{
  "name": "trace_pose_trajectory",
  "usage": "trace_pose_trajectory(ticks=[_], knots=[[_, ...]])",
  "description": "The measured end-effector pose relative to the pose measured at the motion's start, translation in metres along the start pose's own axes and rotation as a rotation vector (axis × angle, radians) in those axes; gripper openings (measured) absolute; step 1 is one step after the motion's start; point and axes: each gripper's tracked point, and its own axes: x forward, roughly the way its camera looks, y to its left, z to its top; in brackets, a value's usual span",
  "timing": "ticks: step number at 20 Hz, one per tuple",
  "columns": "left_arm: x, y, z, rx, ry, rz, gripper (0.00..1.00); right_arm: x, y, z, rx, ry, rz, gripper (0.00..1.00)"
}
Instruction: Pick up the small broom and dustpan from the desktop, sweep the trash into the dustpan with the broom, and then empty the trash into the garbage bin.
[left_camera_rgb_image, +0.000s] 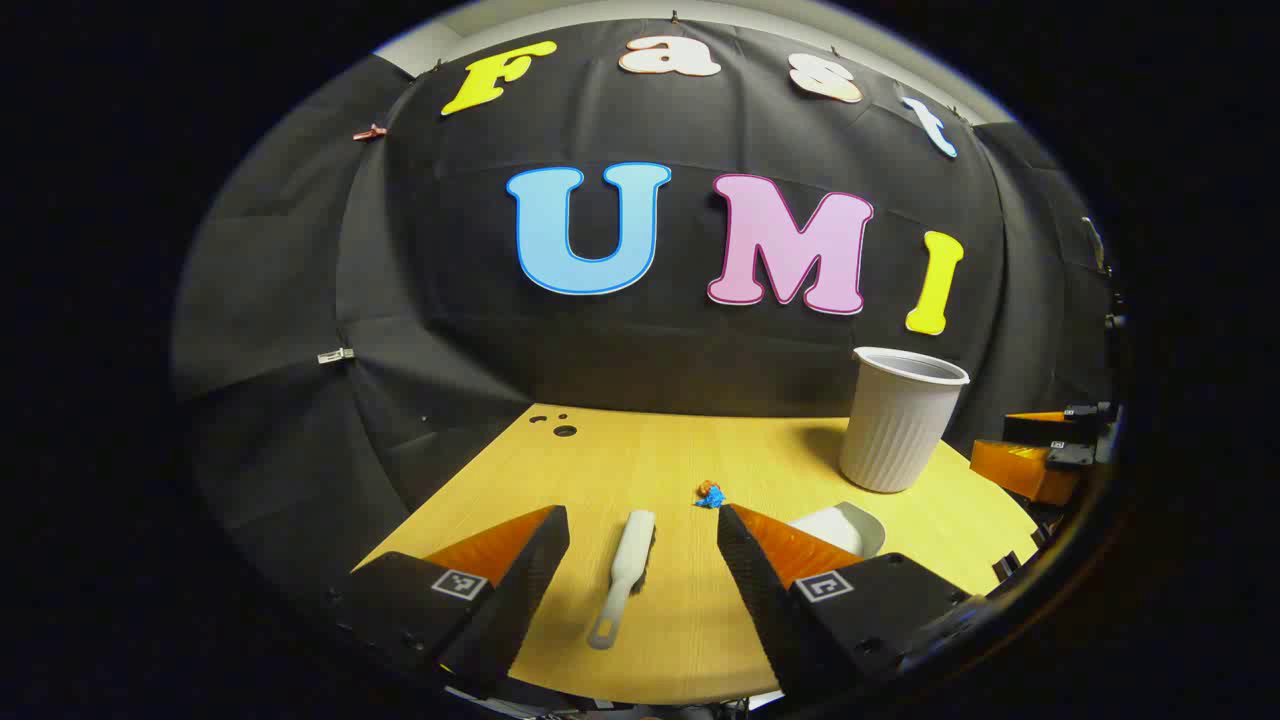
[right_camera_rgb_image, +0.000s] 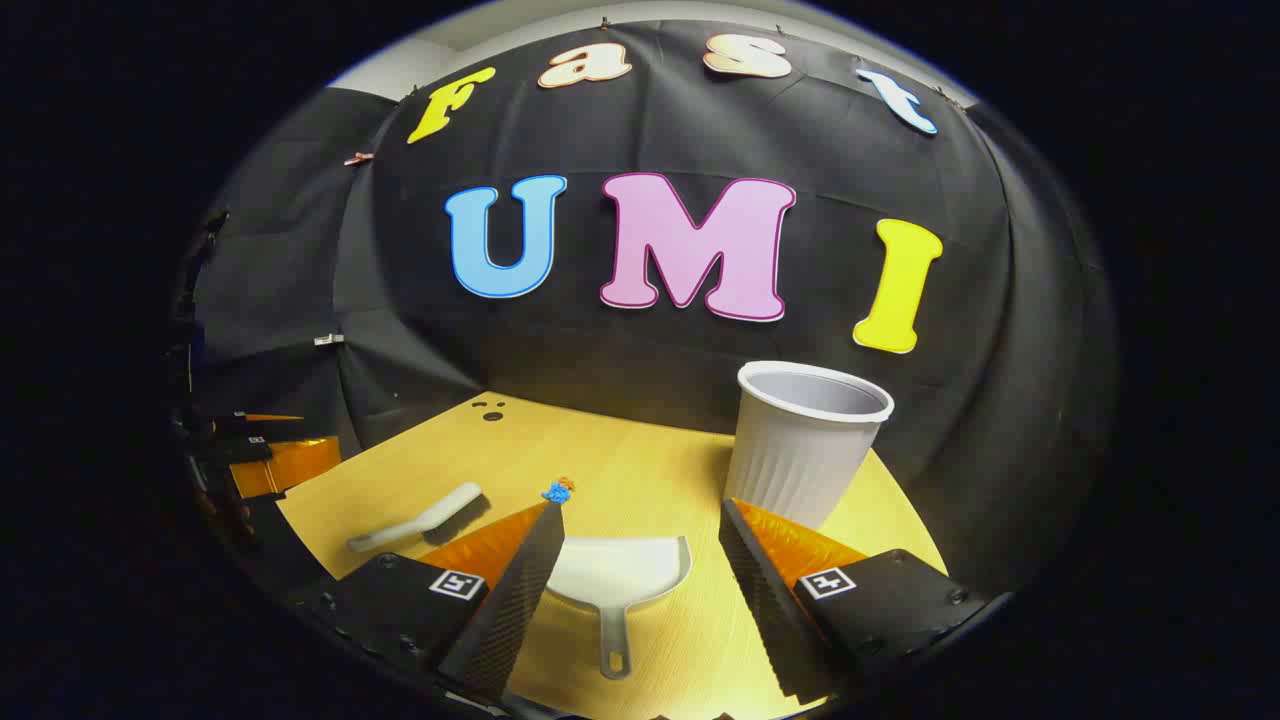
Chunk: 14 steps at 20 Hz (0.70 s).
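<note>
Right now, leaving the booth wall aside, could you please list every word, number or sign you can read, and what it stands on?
Readable texts: none.
Broom, dustpan, garbage bin: plain, no lettering visible.
Square tags on the fingers of the left gripper and right gripper: black-and-white code patterns, not words or numbers.

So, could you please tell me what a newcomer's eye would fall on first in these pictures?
Probably the tall ribbed garbage bin at the desktop's back right. Next, the dustpan lying between the right tool's open fingers, and the small broom between the left tool's. A bit of blue trash sits mid-desk.
</note>
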Motion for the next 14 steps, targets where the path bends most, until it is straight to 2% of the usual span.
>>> trace_pose_trajectory(ticks=[10, 14], knots=[[0.004, 0.014, -0.035, -0.023, 0.094, 0.001, 0.96, 0.005, -0.001, -0.01, 0.041, 0.025, -0.007, 0.98], [0.018, 0.015, -0.043, -0.089, 0.135, -0.029, 0.96, 0.007, 0.006, -0.012, 0.037, 0.034, 0.006, 0.98]])
